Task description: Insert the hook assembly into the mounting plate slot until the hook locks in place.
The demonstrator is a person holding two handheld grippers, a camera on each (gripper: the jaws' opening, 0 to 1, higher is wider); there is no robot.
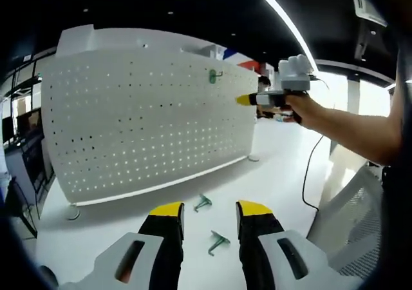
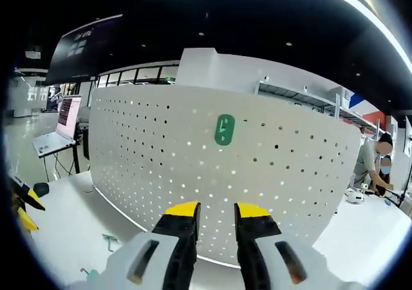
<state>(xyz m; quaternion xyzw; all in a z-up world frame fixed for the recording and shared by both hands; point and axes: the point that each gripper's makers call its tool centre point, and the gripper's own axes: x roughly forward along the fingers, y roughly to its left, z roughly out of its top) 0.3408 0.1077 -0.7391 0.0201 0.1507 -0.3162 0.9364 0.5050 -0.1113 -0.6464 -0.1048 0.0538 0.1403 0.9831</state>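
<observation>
The white counter (image 1: 270, 174) spreads under both my hands, and on it stands the biggest thing here, the white perforated mounting plate (image 1: 141, 122), upright on its edge and curving across the left gripper view; in the right gripper view the same plate (image 2: 193, 167) rises straight ahead of me, close in front. One green hook (image 2: 224, 129) sits on the face of the plate, high up; from the right gripper view it lies above and directly ahead of my right gripper (image 2: 216, 214), well clear of the tips and not touching them. In the left gripper view that mounted hook (image 1: 214, 76) shows near the plate's upper right part, and my right gripper (image 1: 248, 99) is up beside it, its yellow tip just to the right of the hook with a gap between. My right gripper's jaws stand a narrow gap apart with nothing between them. My left gripper (image 1: 209, 209) hangs low over the counter, jaws apart by a moderate gap and holding nothing. Two loose green hooks lie on the counter: one (image 1: 203, 203) just beyond the tips, between the gripper and the foot of the plate, and a second one (image 1: 217, 241) nearer me, lying in the gap between the jaws as seen from above, though neither jaw touches it.
</observation>
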